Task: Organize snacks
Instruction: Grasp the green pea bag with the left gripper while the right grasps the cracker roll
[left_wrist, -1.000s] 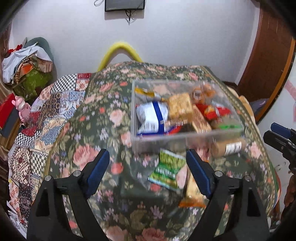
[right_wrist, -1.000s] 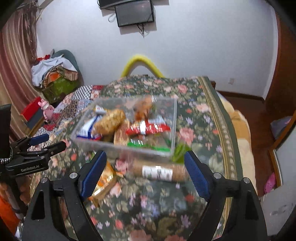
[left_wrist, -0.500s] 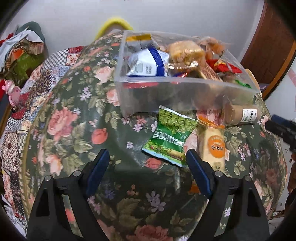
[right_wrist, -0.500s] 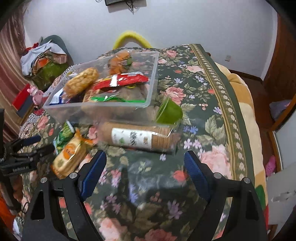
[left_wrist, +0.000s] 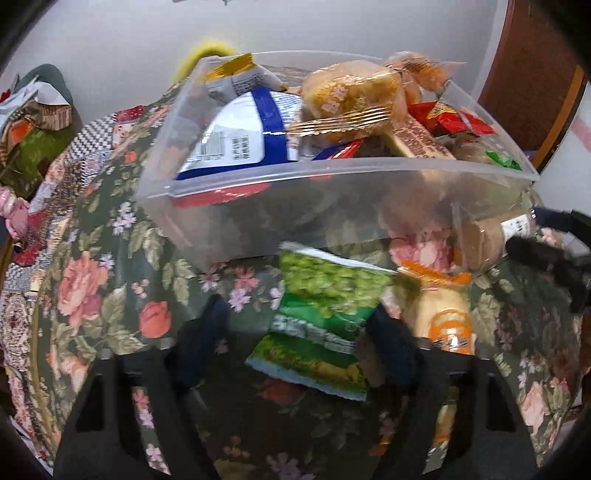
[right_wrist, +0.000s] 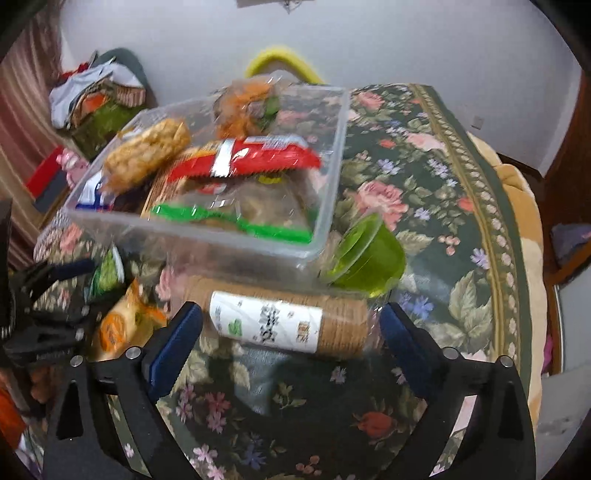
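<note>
Flowered tablecloth (right_wrist: 436, 192) with clear bin (left_wrist: 332, 206) mostly filled, four snacks left outside: left gripper (left_wrist: 295, 328) closing around green packet (left_wrist: 325, 314), not yet pinching; right gripper (right_wrist: 291, 328) opening astride biscuit roll (right_wrist: 280, 321), unclamped.

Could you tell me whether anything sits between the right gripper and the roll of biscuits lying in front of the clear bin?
Nothing visible does. The right gripper, jaws opening, faces the roll of biscuits with only bare tablecloth between. The green jelly cup lies tipped just behind the roll's right end, beside the clear bin, not in the way.
</note>
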